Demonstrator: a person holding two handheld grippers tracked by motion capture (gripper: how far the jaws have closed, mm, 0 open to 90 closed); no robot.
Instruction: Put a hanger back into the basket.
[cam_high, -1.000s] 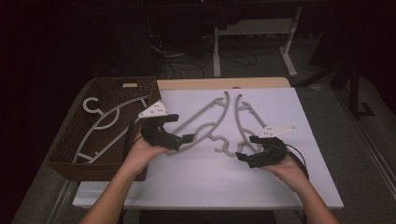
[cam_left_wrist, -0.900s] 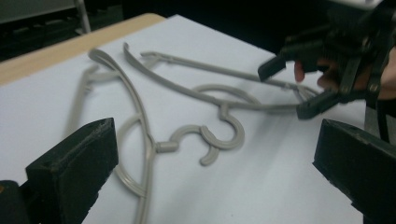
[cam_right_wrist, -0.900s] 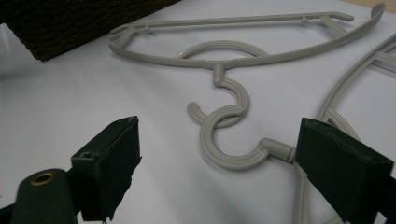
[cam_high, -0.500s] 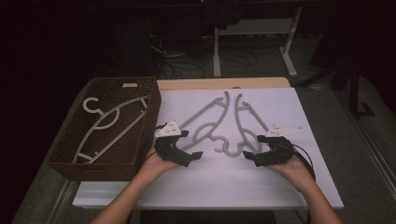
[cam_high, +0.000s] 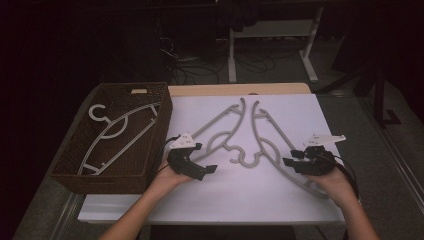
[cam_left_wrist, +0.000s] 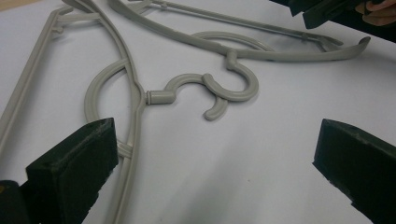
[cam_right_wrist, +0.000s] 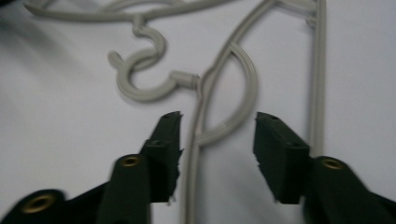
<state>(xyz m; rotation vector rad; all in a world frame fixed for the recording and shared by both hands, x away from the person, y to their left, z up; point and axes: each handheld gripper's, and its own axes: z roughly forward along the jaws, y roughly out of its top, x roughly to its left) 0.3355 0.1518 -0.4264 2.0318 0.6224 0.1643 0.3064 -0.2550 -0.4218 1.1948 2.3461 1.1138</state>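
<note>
- Two grey hangers lie flat on the white sheet, mid-table, hooks interlocked at the centre; left hanger (cam_high: 218, 131) fans out toward 11 o'clock from the hooks, right hanger (cam_high: 270, 140) runs from 12 down toward 4 o'clock.
- Left gripper view: the two hooks (cam_left_wrist: 219, 91) overlap, one curled through the other, both resting on the sheet.
- Right gripper (cam_high: 303, 164) at 3 o'clock from the hooks, over the right hanger's lower arm. Jaws spread moderately, nothing clamped; in the right gripper view (cam_right_wrist: 217, 135) the hanger's curved brace and main arm sit between the jaw tips.
- Left gripper (cam_high: 192, 164) at 9 o'clock from the hooks, just beside the left hanger's lower end. Jaws wide apart in the left gripper view (cam_left_wrist: 210, 158), holding nothing; the left jaw sits over the hanger arm, contact unclear.
- Each gripper held by a hand; forearms enter from 6 o'clock.
- White sheet (cam_high: 240, 200) covers most of the table; strip of wooden table edge (cam_high: 235, 89) at 12 o'clock.
- Brown wicker basket (cam_high: 100, 175) at 9 o'clock, touching the sheet's left edge; one white hanger (cam_high: 117, 135) lies inside, hook toward 11 o'clock.
- Dark floor, cables and a white desk frame (cam_high: 310, 55) beyond the table at 12–1 o'clock.
</note>
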